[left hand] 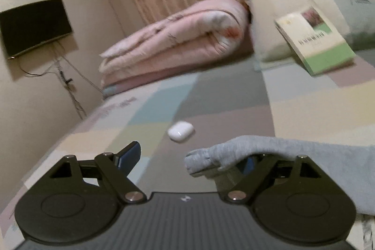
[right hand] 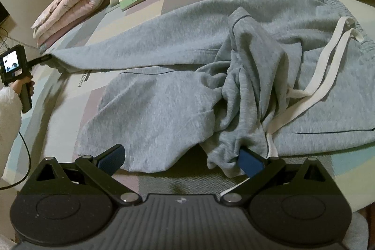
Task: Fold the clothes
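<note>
1. The grey sweatpants (right hand: 164, 95) lie spread across the bed (right hand: 70, 88), filling the middle of the right wrist view, waistband toward the upper right of the frame.
2. One leg stretches flat toward the left edge of that frame; the other is bunched in a rumpled heap at centre right, with a white side stripe (right hand: 328, 67) running diagonally over it.
3. The right gripper (right hand: 180, 162) sits at the bottom of its view with its jaws spread wide. The right pad touches a fold of the bunched cloth, the left pad lies just beside the hem, and nothing is pinched between them.
4. The left gripper (left hand: 187, 158) is also wide open in its own view. The cuff end of the stretched leg (left hand: 211, 158) drapes over its right finger, while the left finger (left hand: 130, 156) stands clear of the fabric.
5. In the right wrist view the left gripper (right hand: 44, 59) appears at the middle left edge, held by a hand (right hand: 20, 87) in a fluffy white sleeve, its tip at the leg's end.
6. A small white case (left hand: 181, 131) rests on the bed just beyond the left gripper.
7. A green and white book (left hand: 314, 39) leans on a pillow (left hand: 264, 22) in the upper right of the left view, beside a folded pink quilt (left hand: 178, 41).
8. A person sits behind the pillow, blurred.
</note>
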Available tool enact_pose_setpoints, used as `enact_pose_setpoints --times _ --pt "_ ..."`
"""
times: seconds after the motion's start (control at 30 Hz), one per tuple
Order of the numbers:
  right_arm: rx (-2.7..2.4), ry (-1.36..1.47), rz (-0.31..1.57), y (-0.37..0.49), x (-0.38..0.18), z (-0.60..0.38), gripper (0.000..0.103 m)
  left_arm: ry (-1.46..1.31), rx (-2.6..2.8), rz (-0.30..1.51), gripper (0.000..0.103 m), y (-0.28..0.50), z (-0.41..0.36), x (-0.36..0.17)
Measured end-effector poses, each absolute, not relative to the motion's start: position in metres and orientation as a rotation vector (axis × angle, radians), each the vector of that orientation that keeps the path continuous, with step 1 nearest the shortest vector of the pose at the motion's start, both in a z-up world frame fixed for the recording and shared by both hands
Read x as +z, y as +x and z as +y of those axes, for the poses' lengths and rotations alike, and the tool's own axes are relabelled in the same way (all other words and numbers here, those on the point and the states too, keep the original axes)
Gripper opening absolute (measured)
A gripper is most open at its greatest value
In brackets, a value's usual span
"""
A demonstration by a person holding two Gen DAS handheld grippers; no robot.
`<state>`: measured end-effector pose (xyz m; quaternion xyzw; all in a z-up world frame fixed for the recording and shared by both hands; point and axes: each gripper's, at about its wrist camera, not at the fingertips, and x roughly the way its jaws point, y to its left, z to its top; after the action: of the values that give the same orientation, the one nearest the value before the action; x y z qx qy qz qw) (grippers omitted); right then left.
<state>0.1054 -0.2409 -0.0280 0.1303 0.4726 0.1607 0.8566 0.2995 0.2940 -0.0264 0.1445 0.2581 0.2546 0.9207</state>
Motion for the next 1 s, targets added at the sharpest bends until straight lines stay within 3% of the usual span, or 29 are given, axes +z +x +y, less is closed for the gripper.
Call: enact_pose_setpoints --times 0.3,0.63,1.0 --pt "0.35 0.271 0.98 0.1 -0.022 -0.239 0.103 0.288 0.497 0.617 0.085 0.258 0.311 -0.028" --pt "0.394 0.269 0.942 0.079 -0.005 -0.238 0.103 0.509 0.325 0.783 0.086 0.218 0.274 -0.038" --pt "0.405 0.257 0.899 0.054 0.009 -0.241 0.103 0.442 0.268 0.872 0.087 0.167 0.263 -0.04"
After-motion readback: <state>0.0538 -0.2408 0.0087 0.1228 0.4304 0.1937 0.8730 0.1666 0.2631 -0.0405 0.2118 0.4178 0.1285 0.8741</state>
